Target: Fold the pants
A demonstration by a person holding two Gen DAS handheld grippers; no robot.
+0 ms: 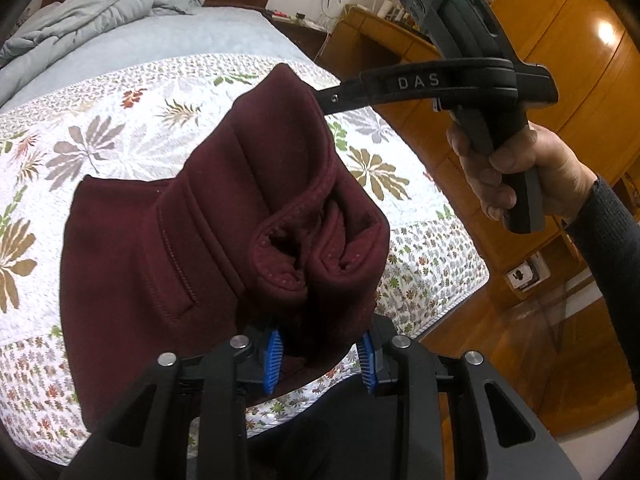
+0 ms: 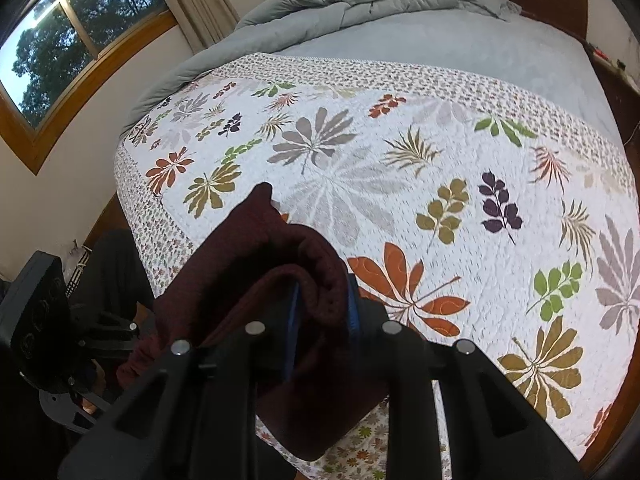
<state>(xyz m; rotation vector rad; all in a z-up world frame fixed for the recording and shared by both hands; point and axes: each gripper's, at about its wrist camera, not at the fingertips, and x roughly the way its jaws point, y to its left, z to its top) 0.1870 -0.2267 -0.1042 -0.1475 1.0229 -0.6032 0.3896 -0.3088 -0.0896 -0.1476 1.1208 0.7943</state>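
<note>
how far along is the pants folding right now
Partly done: the maroon pants are already doubled, both leg cuffs stacked together. In hand: the left claw and right claw each pinch the fabric, holding the cuff end above the leaf-print quilt, while the rest lies on it. Left: lay that end down, probably one more fold, then release.

Between the left claw's (image 1: 322, 356) blue pads (image 1: 273, 356), the pants (image 1: 208, 216) are plain maroon. Beyond them the quilt (image 1: 132, 136) is white with brown, grey, green and rust leaf prints and a small-flower border. Further off, the duvet (image 1: 92, 12) is pale grey-blue. The right claw (image 2: 322, 320) is black with blue pads.
</note>
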